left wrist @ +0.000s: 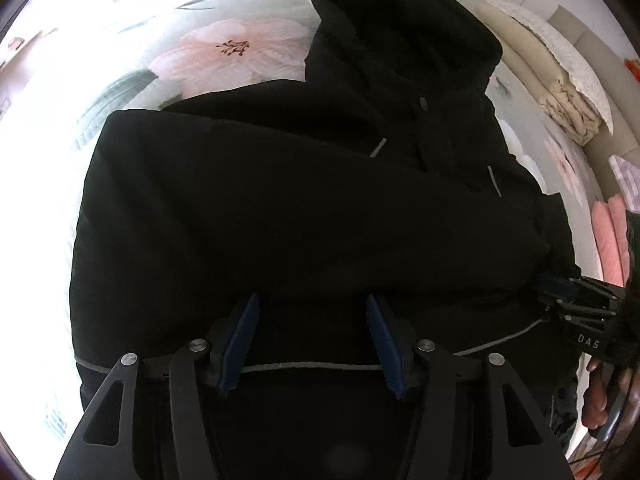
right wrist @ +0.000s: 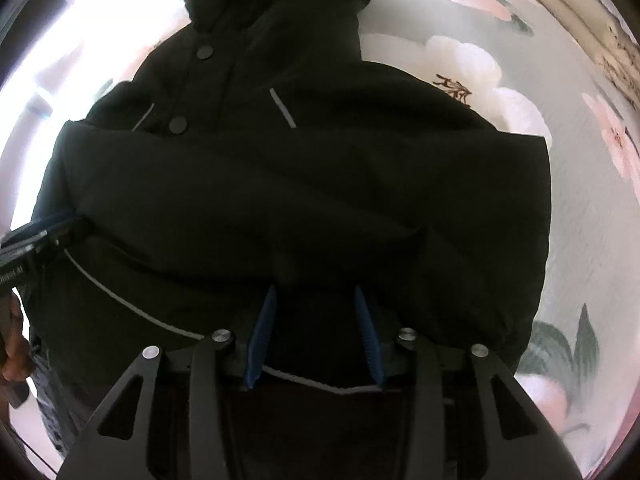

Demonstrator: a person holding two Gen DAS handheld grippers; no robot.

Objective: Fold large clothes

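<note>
Beside folded linens [left wrist: 560, 92] — left view only — both grippers gape over jacket [left wrist: 280, 208].

Both grippers are pointed steeply down over the black jacket [left wrist: 280, 200]. The left gripper [left wrist: 312, 304] is held with jaws apart near its hem; the right gripper [right wrist: 316, 292] likewise, jaws parted.

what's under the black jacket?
The black jacket lies on a floral bedspread, pink flowers and grey-green leaves showing around it. A sleeve is folded across the jacket's front. The bedspread directly beneath is covered and cannot be seen.
</note>
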